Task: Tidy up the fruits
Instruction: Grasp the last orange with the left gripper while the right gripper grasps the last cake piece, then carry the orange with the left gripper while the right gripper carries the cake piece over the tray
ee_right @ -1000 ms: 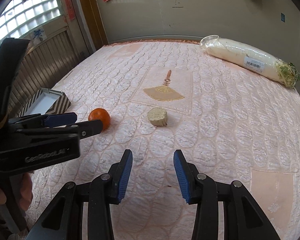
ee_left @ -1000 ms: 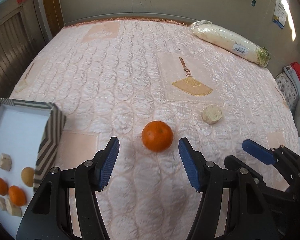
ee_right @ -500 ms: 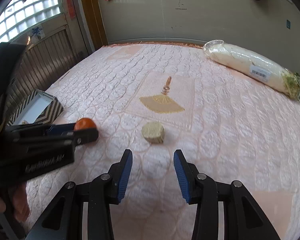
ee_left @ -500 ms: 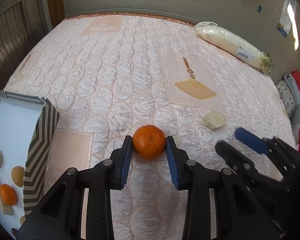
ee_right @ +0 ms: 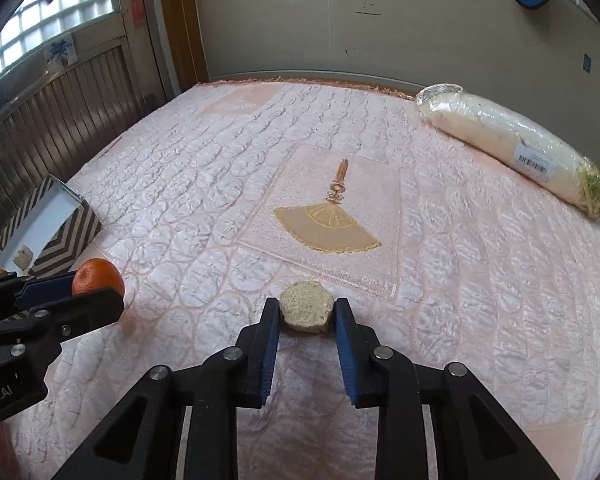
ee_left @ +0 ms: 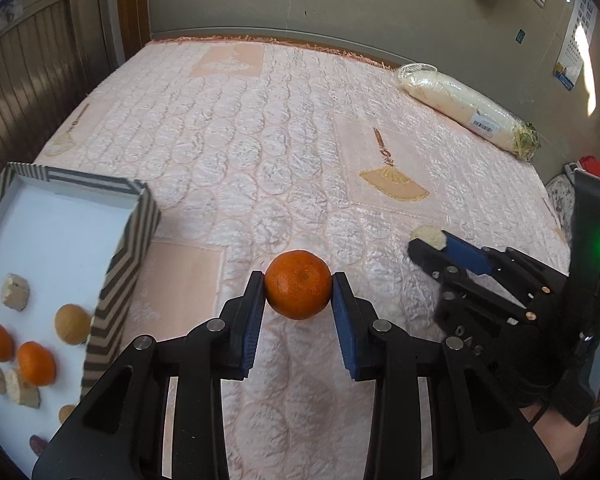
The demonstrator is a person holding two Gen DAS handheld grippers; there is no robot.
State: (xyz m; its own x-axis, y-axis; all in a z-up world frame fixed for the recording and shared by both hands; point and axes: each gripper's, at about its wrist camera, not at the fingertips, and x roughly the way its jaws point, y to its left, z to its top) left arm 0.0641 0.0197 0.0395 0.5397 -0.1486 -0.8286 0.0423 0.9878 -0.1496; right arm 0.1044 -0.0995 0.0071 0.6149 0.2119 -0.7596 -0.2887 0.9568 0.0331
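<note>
Your left tongs [ee_left: 298,294]: now clamped on tangerine [ee_left: 298,290], lifted off bed [ee_left: 260,152]; box [ee_left: 136,240] near left. Your right tongs [ee_right: 306,316]: newly closed around pale chunk [ee_right: 306,308], resting centre; both ready for boxing.

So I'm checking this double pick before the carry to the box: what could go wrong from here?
1. The tangerine is round and pinched only near the tips of the left gripper, so it may roll out on a fast swing.
2. The pale chunk also sits at the very tips of the right gripper; it may slip free on lifting.
3. The striped box has a raised wall; a low carry could clip it.
</note>
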